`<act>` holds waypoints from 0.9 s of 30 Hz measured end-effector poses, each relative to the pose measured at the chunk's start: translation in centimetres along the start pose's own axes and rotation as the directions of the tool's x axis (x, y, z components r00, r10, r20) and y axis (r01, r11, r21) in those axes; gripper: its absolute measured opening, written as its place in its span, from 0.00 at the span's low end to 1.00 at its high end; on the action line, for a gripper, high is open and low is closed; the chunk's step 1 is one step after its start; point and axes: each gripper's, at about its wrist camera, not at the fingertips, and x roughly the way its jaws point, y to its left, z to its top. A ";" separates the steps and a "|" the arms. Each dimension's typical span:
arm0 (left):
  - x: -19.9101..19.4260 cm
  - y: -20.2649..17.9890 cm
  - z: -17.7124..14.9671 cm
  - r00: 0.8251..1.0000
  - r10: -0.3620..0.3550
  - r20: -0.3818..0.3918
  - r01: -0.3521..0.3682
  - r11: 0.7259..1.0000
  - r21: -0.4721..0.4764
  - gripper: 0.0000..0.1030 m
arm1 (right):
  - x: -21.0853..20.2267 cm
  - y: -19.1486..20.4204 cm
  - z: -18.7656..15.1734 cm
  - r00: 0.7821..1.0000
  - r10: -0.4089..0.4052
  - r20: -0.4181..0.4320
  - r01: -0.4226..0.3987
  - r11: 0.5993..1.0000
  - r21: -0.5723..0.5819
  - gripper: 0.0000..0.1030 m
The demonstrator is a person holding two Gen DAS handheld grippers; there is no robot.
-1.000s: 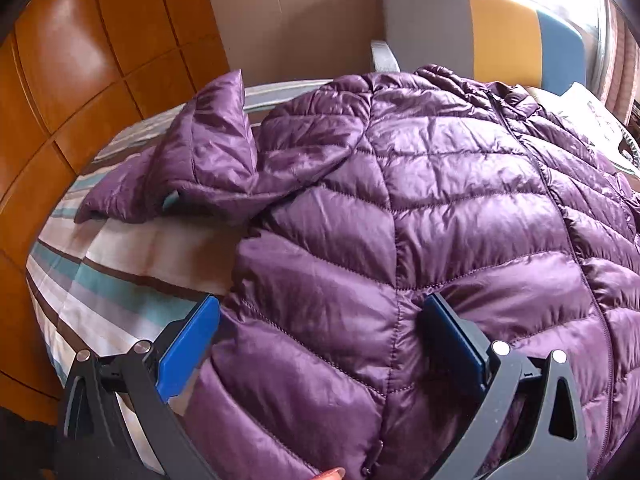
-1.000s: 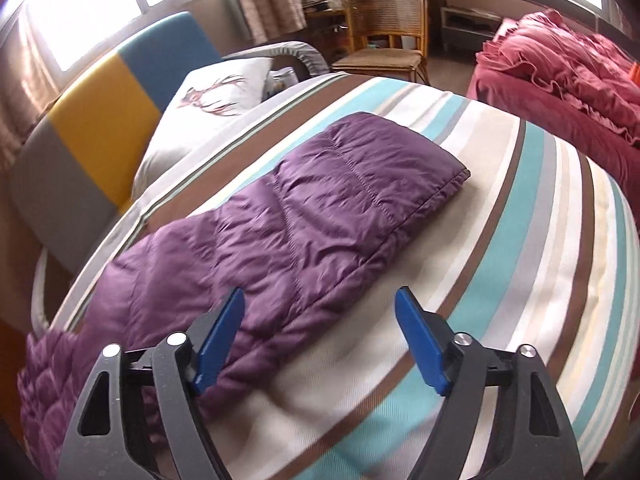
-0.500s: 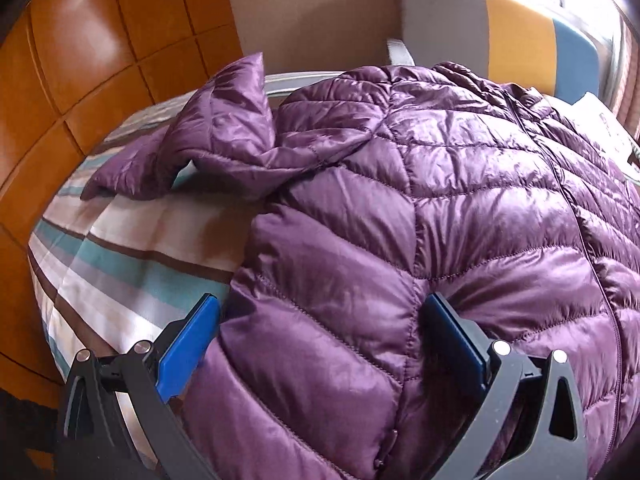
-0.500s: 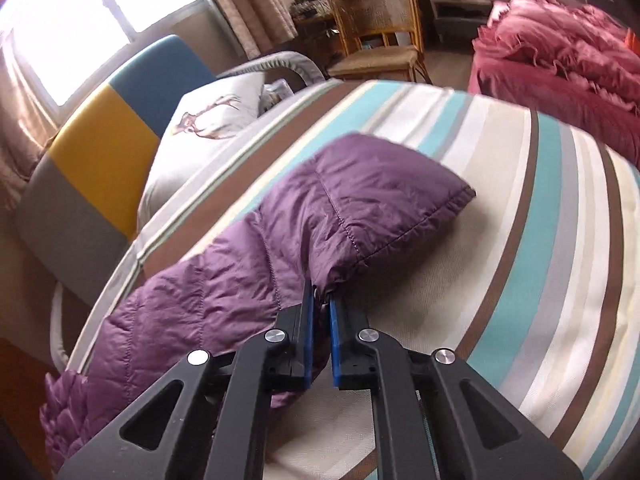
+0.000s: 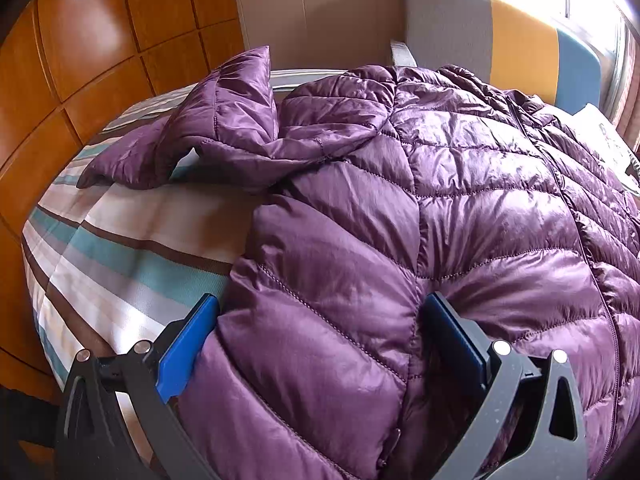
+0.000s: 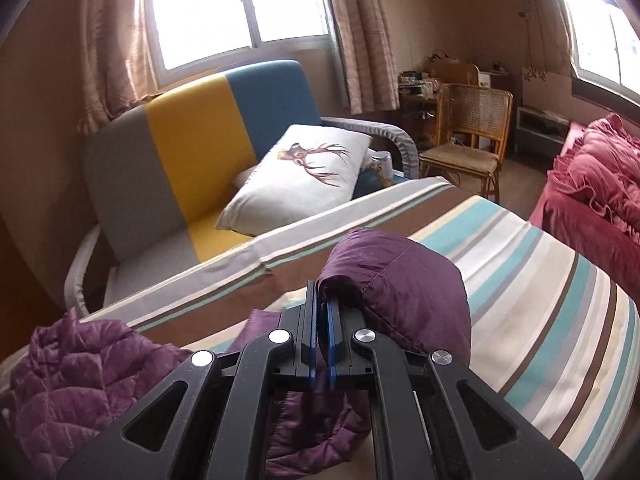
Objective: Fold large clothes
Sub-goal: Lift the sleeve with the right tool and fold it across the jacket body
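Note:
A purple quilted down jacket (image 5: 460,200) lies spread on the striped bed (image 5: 120,248). Its left sleeve (image 5: 224,136) lies crumpled beside the body. My left gripper (image 5: 320,340) is open wide over the jacket's lower edge, and puffy fabric bulges between its blue pads (image 5: 184,344). In the right wrist view my right gripper (image 6: 322,320) is shut on the other sleeve (image 6: 400,280) and holds it off the bed, the fabric folded over the fingers. The jacket's body (image 6: 80,368) shows at the lower left there.
A grey, yellow and blue sofa chair (image 6: 192,140) with a white deer pillow (image 6: 304,176) stands along the bed's far side. A wicker chair (image 6: 468,128) and red bedding (image 6: 592,184) are at the right. Wooden wall panels (image 5: 80,60) border the bed's left.
My right gripper shut on the flat-lying sleeve, then lifted it and swung it toward the jacket body. The left sleeve bunched up as the jacket shifted. The left gripper stayed put.

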 end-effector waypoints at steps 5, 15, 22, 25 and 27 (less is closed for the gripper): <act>0.1 0.1 0.0 1.000 -0.009 -0.002 0.009 1.000 -0.011 0.98 | -1.5 4.5 -0.4 0.997 0.068 0.024 -0.065 0.993 -0.104 0.04; 0.1 0.1 -0.1 1.000 -0.007 0.003 0.007 1.000 -0.014 0.98 | -5.6 17.6 -3.8 0.957 0.289 0.027 -0.255 0.881 -0.399 0.04; 0.0 0.2 0.0 1.000 -0.012 0.003 0.012 1.000 -0.018 0.98 | -7.3 27.1 -10.0 0.906 0.410 -0.105 -0.389 0.711 -0.586 0.04; 0.0 0.2 -0.1 1.000 -0.014 0.003 0.014 1.000 -0.019 0.98 | -7.5 29.2 -12.7 0.895 0.414 -0.168 -0.417 0.641 -0.645 0.04; 0.0 0.3 -0.1 1.000 -0.015 0.003 0.015 1.000 -0.020 0.98 | -7.4 30.2 -14.5 0.890 0.404 -0.210 -0.429 0.589 -0.685 0.04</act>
